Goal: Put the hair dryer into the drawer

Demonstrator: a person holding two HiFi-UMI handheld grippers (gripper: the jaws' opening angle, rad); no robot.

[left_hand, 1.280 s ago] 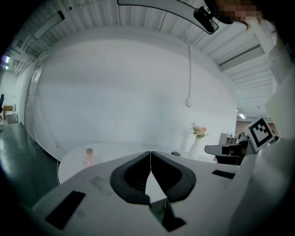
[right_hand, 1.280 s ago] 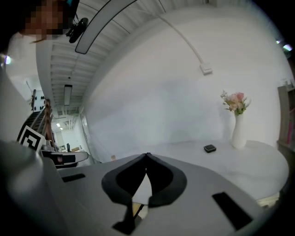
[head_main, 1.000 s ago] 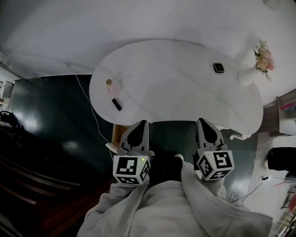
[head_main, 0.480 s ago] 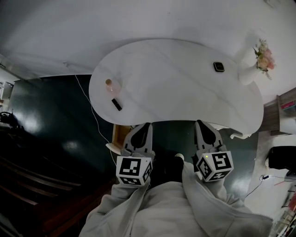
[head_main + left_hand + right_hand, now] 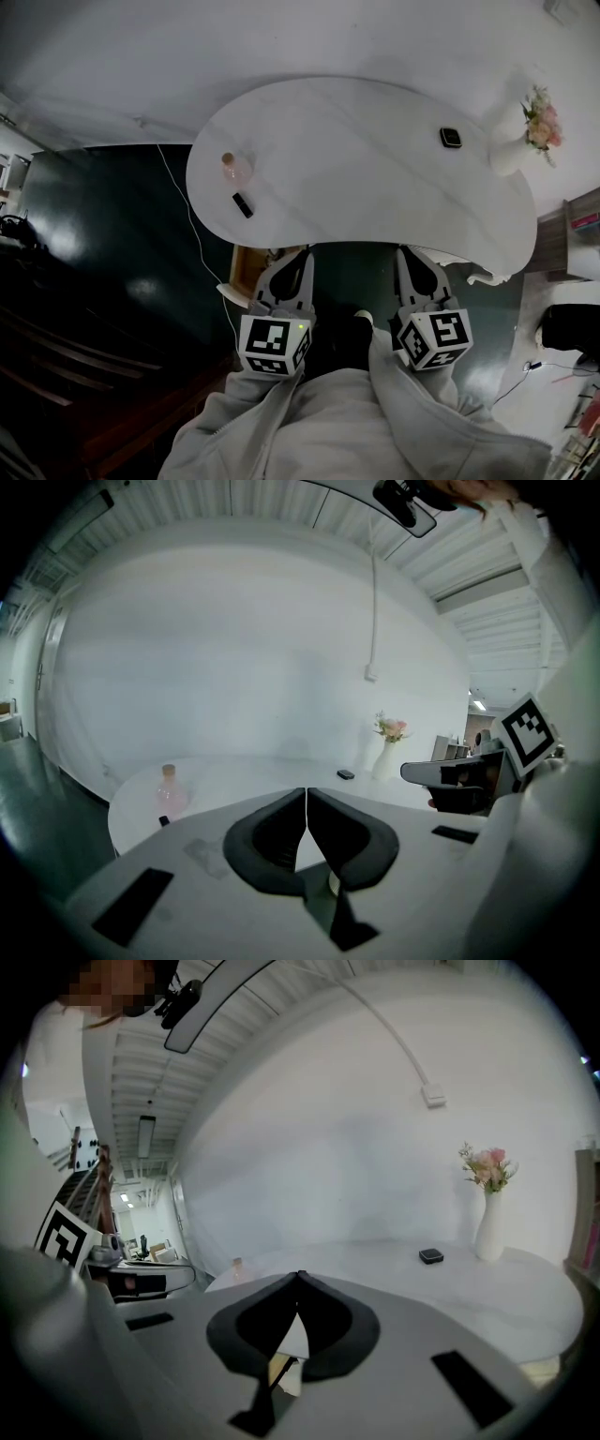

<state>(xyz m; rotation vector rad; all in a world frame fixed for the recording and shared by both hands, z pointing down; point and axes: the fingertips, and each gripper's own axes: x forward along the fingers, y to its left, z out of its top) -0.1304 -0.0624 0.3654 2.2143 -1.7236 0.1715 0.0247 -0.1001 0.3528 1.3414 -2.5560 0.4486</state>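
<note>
Wood-coloured drawer (image 5: 242, 272) is what the next move hangs on. It's pulled out from under the white table (image 5: 375, 197), just ahead of the left gripper (image 5: 298, 258) and a touch to its left. That makes the left hand clearly nearer than the right gripper (image 5: 410, 253), which sits well off to the drawer's right.

Both pairs of jaws are pressed together with nothing in them. Honestly, we can't find the hair dryer in any view, so we can't say which way it lies or where its long axis points. There's a small white bit (image 5: 225, 293) just left of the left gripper, but it's too tiny to name.

Only the head view shows the drawer. The gripper views look over the tabletop instead, towards a pink bottle (image 5: 169, 787) ahead-left and a vase of flowers (image 5: 487, 1213) ahead-right, with a small black box (image 5: 430, 1256) near it.
</note>
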